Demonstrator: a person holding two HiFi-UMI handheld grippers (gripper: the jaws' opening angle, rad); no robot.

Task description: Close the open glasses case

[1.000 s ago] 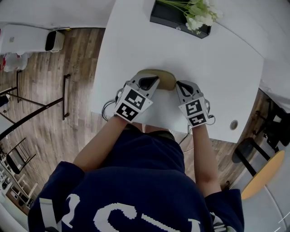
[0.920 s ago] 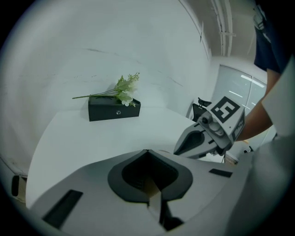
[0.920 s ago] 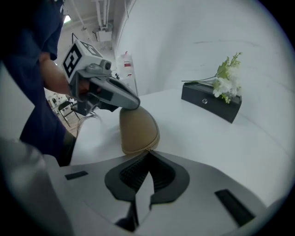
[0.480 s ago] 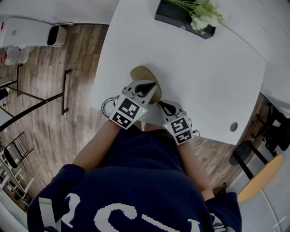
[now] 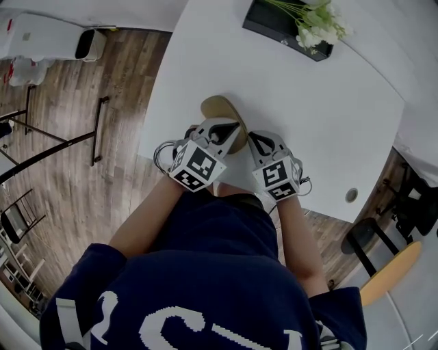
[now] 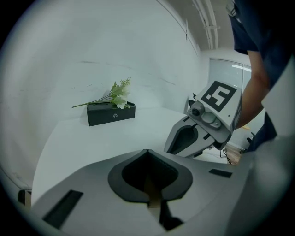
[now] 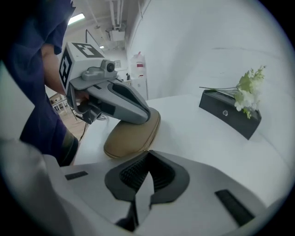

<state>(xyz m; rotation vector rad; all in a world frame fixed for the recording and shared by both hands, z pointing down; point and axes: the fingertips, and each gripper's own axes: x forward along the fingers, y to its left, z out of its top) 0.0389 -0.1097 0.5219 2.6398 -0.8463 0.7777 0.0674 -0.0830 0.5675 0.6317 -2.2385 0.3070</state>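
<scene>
A black box [image 5: 274, 29] at one o'clock holds white flowers [image 5: 316, 20]. The tan glasses case [image 5: 217, 109] lies lid-down on the table [image 5: 328, 116]. The left tool [image 5: 231, 128] rests on it, the right tool [image 5: 254, 141] is beside it, and both have their jaws together.

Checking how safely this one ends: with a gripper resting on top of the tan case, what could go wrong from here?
1. The left gripper, jaws together, rests on the glasses case, which lies not far from the table's near edge; a sideways push might slide it off.
2. The case looks closed, but whether it has latched cannot be told; it may spring open once the gripper lifts.
</scene>
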